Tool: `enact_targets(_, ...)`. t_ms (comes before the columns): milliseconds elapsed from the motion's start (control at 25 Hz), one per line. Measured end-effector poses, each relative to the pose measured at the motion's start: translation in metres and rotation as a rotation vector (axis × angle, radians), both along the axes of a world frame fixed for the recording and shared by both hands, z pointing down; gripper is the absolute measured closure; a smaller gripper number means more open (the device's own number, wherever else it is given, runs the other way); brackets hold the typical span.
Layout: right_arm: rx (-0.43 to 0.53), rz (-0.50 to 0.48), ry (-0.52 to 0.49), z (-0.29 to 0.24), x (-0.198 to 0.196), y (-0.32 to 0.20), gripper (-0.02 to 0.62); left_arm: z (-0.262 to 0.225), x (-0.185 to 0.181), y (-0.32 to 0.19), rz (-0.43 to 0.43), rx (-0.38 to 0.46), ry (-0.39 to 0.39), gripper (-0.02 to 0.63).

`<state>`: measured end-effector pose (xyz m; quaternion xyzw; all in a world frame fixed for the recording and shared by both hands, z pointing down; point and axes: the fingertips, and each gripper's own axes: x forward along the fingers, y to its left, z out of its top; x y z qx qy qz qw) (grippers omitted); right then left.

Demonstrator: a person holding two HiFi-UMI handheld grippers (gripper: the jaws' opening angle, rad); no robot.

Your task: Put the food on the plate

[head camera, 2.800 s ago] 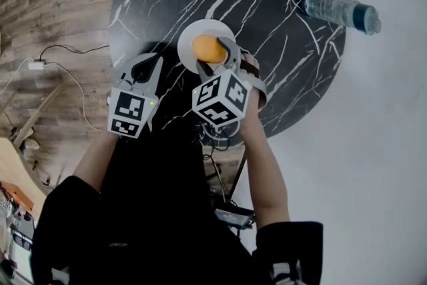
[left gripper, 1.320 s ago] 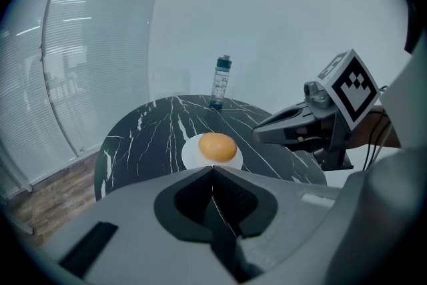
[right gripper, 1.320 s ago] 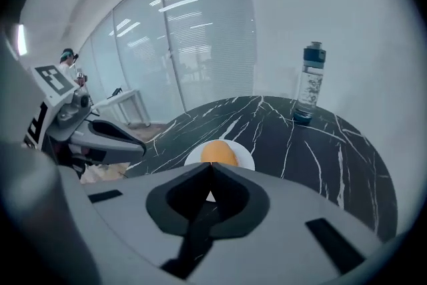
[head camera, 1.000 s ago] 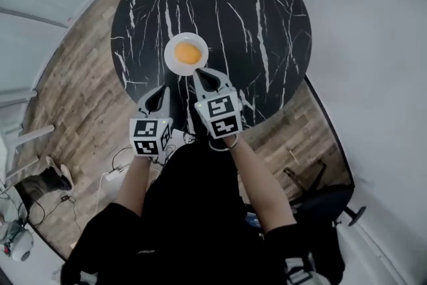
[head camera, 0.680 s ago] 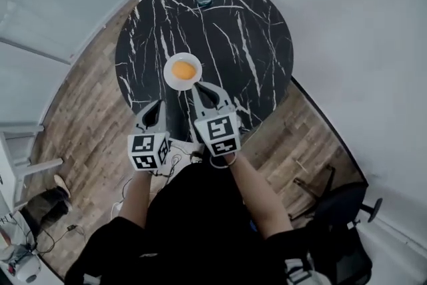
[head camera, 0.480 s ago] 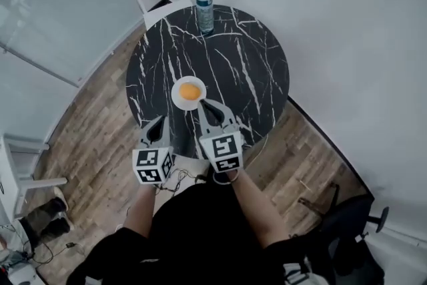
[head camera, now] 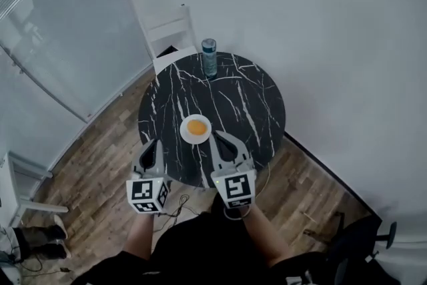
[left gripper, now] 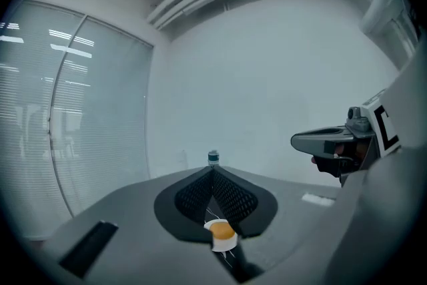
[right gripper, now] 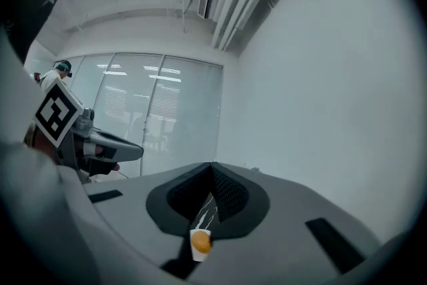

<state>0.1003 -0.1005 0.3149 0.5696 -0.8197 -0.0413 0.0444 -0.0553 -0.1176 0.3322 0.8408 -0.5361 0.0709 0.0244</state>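
Your left hand-held gripper [head camera: 153, 145] and right hand-held gripper [head camera: 218, 137]: jaws together, empty, lifted farther off the tabletop [head camera: 247, 103] than a second ago. Orange food [head camera: 197, 126] sits on the plate [head camera: 184, 132].

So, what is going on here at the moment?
A person stands at a round black table with a gripper in each hand. The orange food already lies on the white plate. The left gripper and the right gripper are held up on the near side, clear of the plate, fingers together, holding nothing. A bottle stands at the far edge.
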Motion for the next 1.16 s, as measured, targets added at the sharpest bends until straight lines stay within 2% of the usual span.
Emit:
enact_targets(160, 0.030, 0.033, -0.007, -0.018, 0.010, 0.014, 0.599, -0.024, 0.001, 0.012, 0.003, 0.061, 0.012, 0.606)
enact_targets(320, 0.056, 0.061, 0.002, -0.031, 0.021, 0.023, 0.599, -0.035, 0.004, 0.017, 0.022, 0.070, 0.032, 0.606)
enact_targets(600, 0.056, 0.030, 0.000, -0.039, 0.017, 0.034, 0.598, -0.047, 0.003, 0.025, -0.003, 0.104, 0.078, 0.606)
enact_targets(720, 0.053, 0.014, 0.030, -0.036, 0.011, 0.039, 0.598, -0.043, -0.006, 0.031, -0.024, 0.102, 0.075, 0.606)
enact_targets(880, 0.040, -0.009, 0.019, -0.032, 0.008, 0.041, 0.599, -0.036, -0.007, 0.034, -0.039, 0.087, 0.085, 0.606)
enact_targets(1160, 0.056, -0.018, 0.025, -0.034, -0.007, 0.054, 0.598, -0.045, -0.013, 0.043, -0.030, 0.117, 0.079, 0.606)
